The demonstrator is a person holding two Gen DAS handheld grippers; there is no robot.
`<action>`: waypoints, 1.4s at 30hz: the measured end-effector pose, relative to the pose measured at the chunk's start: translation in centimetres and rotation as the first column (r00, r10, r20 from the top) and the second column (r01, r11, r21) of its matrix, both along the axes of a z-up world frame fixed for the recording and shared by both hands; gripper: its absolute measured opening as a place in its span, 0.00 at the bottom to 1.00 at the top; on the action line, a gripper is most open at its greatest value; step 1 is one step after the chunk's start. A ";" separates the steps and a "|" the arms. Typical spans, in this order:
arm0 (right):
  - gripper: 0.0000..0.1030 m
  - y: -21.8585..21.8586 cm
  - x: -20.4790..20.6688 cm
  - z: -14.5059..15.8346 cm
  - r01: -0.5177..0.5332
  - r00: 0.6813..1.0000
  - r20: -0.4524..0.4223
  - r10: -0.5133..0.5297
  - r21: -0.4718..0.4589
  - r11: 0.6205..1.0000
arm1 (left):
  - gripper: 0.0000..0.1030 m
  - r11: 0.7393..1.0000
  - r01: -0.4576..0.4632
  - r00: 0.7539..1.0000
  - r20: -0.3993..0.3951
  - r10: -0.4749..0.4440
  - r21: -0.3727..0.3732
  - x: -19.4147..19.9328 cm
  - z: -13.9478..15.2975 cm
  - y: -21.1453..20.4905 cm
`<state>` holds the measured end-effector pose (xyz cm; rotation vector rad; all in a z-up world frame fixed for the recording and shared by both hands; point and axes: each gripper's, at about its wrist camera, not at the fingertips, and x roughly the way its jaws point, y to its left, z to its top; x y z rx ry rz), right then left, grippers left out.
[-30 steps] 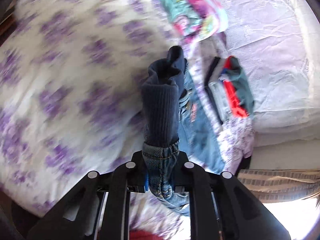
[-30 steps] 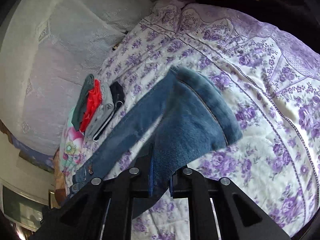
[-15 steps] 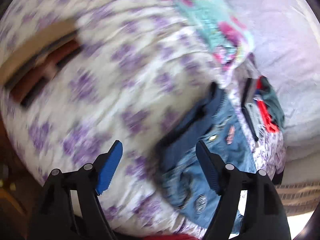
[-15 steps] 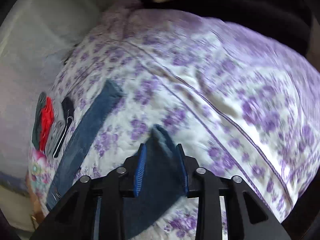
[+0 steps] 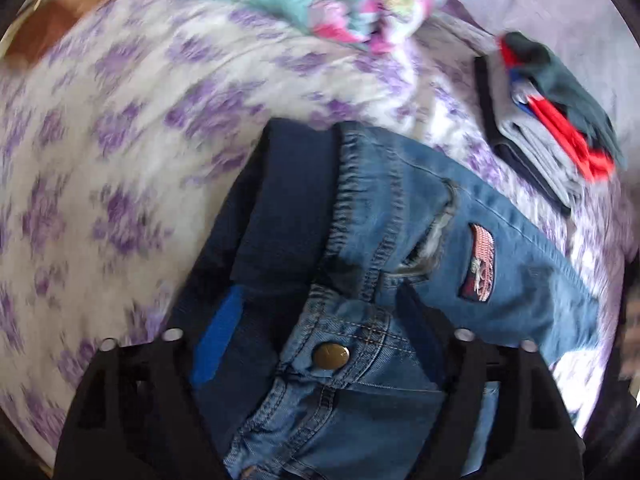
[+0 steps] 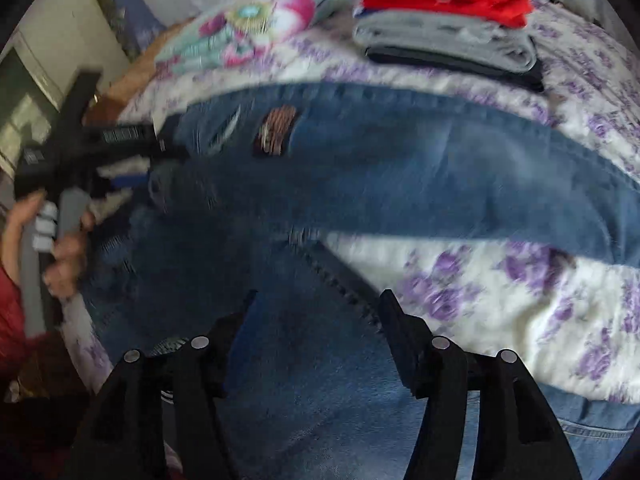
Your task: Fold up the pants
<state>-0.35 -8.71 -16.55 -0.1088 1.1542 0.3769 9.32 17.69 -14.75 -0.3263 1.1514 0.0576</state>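
Motion blur smears the bedspread (image 5: 120, 152); the jeans (image 6: 400, 168) run past the right-wrist frame edge

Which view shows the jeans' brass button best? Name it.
Left wrist view: the brass button sits sharp on the jeans waistband, between the open left claw fingers. Right wrist view shows only blurred denim, no button visible.

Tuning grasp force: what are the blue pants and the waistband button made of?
Blue pants: denim, seemingly, with faded wash, contrast stitching and a frayed rip. Dark waistband: looks like soft ribbed knit. Round button: brassy metal, slight sheen.
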 end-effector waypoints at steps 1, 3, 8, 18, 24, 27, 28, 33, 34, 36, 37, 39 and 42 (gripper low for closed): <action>0.67 0.5 -0.7 0.1 -0.034 0.997 0.066 0.037 -0.045 0.998 | 0.82 0.998 0.038 0.999 -0.009 -0.038 0.047 0.1 0.0 -0.8; 0.71 1.2 -1.3 0.3 -0.093 0.991 0.082 0.103 -0.116 0.989 | 0.82 0.992 0.068 0.998 -0.024 -0.066 0.109 -0.1 0.4 -1.7; 0.71 -1.1 0.8 5.1 0.005 0.987 0.162 -0.011 0.037 0.999 | 0.87 0.999 -0.033 0.997 0.066 0.031 0.018 -1.0 3.6 0.5; 0.86 -0.9 9.1 1.1 0.097 0.994 0.055 -0.090 -0.139 0.986 | 0.96 0.983 -0.169 0.984 -0.046 0.173 0.072 2.5 -0.8 4.1; 0.88 -2.5 9.2 3.0 0.087 0.995 0.044 -0.085 -0.037 0.996 | 0.96 0.985 -0.174 0.984 -0.037 0.175 0.015 2.7 -0.5 4.9; 0.88 -4.5 9.6 5.9 0.100 0.985 0.133 -0.114 0.106 0.989 | 0.95 0.989 -0.148 0.988 0.051 0.147 0.015 2.8 2.3 4.9; 0.88 -4.8 10.2 6.8 0.081 0.982 0.161 -0.099 0.115 0.990 | 0.95 0.991 -0.132 0.988 0.083 0.132 0.004 2.6 3.2 5.3; 0.88 -5.0 14.6 7.8 -0.069 0.977 0.203 0.063 0.021 0.997 | 0.95 1.000 -0.008 0.994 0.109 0.009 -0.016 5.3 4.5 5.0; 0.88 -5.1 15.4 7.6 -0.101 0.976 0.195 0.098 0.002 0.995 | 0.95 1.000 0.010 0.995 0.095 -0.008 -0.023 5.6 4.2 4.7; 0.88 -5.3 17.2 7.4 -0.162 0.970 0.177 0.166 -0.040 0.986 | 0.95 0.997 0.040 0.997 0.070 -0.036 -0.062 6.5 3.5 4.6; 0.88 -5.4 17.7 7.3 -0.184 0.966 0.173 0.191 -0.055 0.981 | 0.94 0.995 0.053 0.997 0.062 -0.048 -0.083 6.8 3.2 4.6; 0.88 -5.6 18.9 6.7 -0.224 0.960 0.156 0.233 -0.074 0.972 | 0.91 0.991 0.077 0.996 0.054 -0.072 -0.108 7.4 2.8 4.5; 0.88 -5.5 20.4 5.2 -0.264 0.955 0.111 0.275 -0.107 0.959 | 0.60 0.986 0.104 0.994 0.025 -0.102 -0.132 8.1 1.9 4.2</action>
